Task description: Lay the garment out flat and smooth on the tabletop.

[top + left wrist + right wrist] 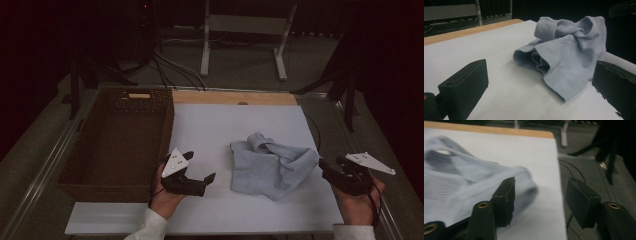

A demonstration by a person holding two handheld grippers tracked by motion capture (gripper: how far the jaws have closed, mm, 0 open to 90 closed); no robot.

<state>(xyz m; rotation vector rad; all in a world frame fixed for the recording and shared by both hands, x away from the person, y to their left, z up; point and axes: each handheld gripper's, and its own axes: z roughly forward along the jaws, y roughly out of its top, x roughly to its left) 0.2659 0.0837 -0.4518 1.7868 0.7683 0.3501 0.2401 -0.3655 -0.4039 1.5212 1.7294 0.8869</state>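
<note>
Crumpled pale-blue garment between two gaping, empty tools — left tool, right tool — its far folds hidden.

**Dim room, one blurred view**

The scene is dark overall; the background falls to near black in the high view, while the white table catches most of the light. The grey cloth throws a soft shadow toward the camera in the left gripper view, which is sharp. The right gripper view is motion-blurred, the cloth smeared and the black claw somewhat soft. No glare.
</note>
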